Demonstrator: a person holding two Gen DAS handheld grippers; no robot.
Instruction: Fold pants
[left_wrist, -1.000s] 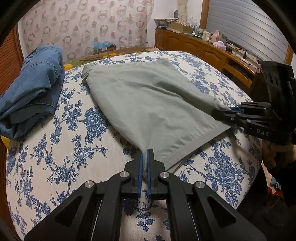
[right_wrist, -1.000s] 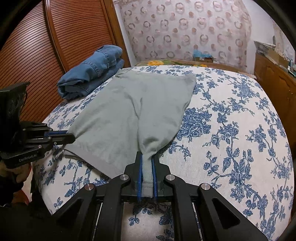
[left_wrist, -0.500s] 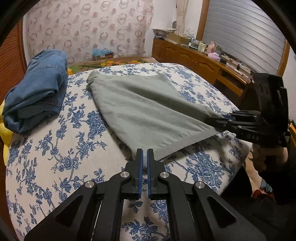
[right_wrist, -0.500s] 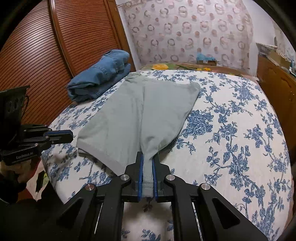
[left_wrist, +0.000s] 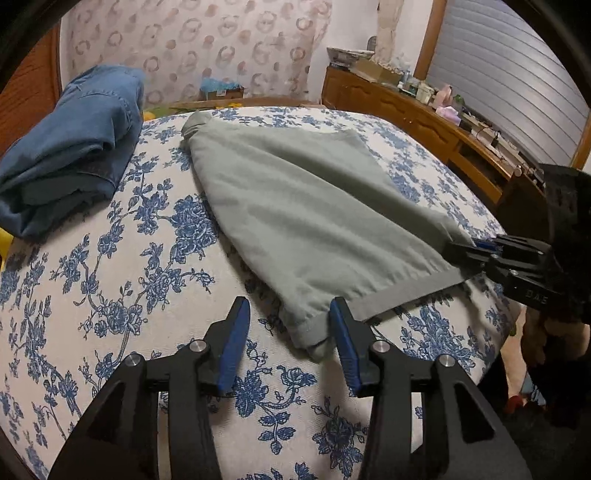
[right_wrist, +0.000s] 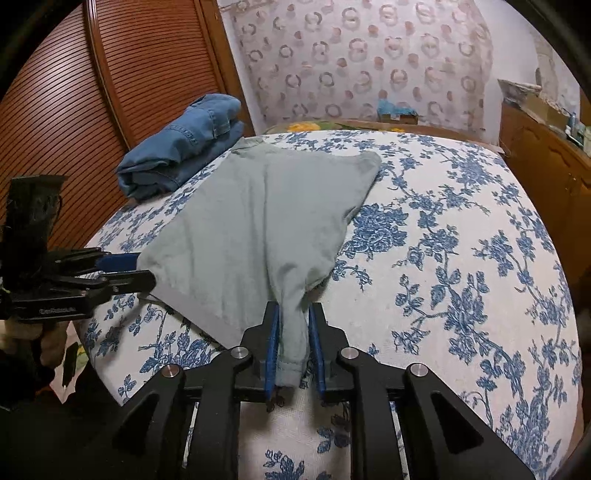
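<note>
Grey-green pants lie spread on the blue-flowered bed cover, hem end toward me. My left gripper is open; the near hem corner lies loose between its fingers. In the right wrist view the pants run away from my right gripper, whose jaws stand slightly apart with the other hem corner bunched between them, pads barely off the cloth. The right gripper also shows in the left wrist view, and the left gripper in the right wrist view.
Folded blue jeans lie at the far left of the bed, also in the right wrist view. A wooden sideboard with clutter stands to the right. A slatted wooden door is on the left. The bed edge is just below the grippers.
Both grippers have opened: the left fully, letting its hem corner drop onto the bed; the right only a little. The pants have settled flat, pulled slightly toward the bed edge.
</note>
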